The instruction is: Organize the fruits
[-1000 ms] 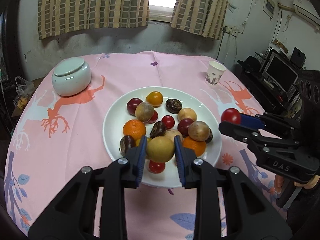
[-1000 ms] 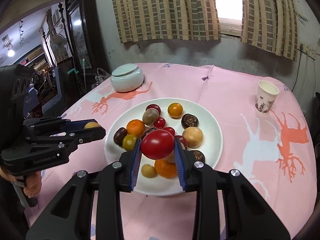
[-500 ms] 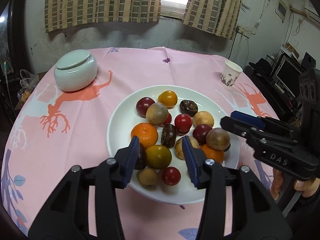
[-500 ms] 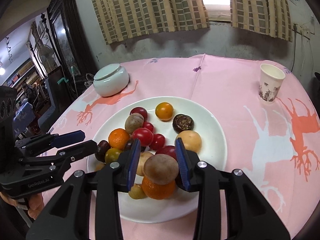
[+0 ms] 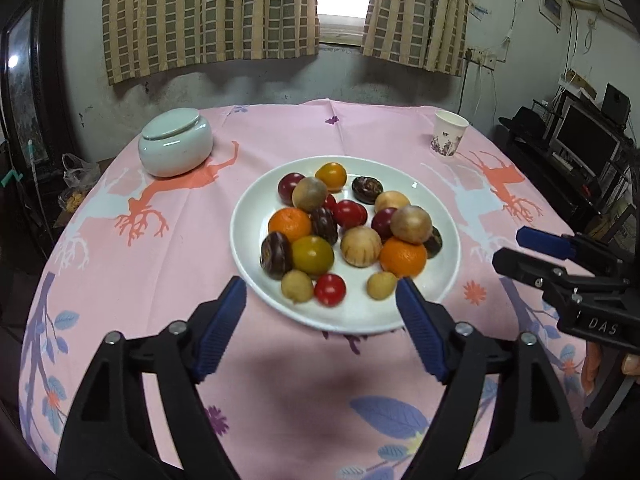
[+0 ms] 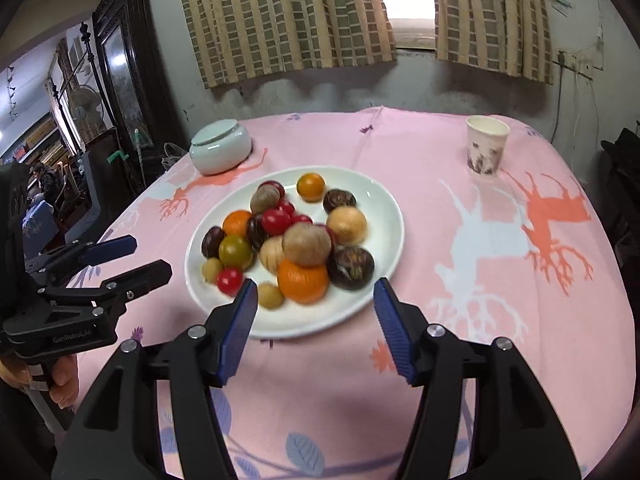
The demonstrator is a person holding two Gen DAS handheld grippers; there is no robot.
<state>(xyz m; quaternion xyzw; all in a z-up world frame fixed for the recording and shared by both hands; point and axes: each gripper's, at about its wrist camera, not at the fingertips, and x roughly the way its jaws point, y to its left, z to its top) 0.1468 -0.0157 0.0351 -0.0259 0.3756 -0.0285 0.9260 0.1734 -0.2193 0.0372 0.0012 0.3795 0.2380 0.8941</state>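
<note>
A white plate [image 5: 248,256] holds several fruits: oranges [image 5: 402,257], red tomatoes [image 5: 329,289], dark passion fruits [image 5: 276,256], tan round fruits [image 5: 361,246] and a green-yellow tomato [image 5: 313,255]. The plate also shows in the right wrist view [image 6: 384,216]. My left gripper [image 5: 320,300] is open and empty just above the plate's near rim. My right gripper [image 6: 312,300] is open and empty at the plate's near edge; it also shows at the right of the left wrist view [image 5: 516,248]. The left gripper shows at the left of the right wrist view [image 6: 150,258].
A pale green lidded jar [image 5: 175,142] stands at the back left of the pink tablecloth [image 5: 180,240]. A paper cup [image 5: 449,133] stands at the back right. Dark furniture and electronics [image 5: 580,148] flank the table's right side.
Both grippers let go of their fruits, a tan one and a red tomato, onto the plate. Both have since opened wide and drawn back towards the near rim.
</note>
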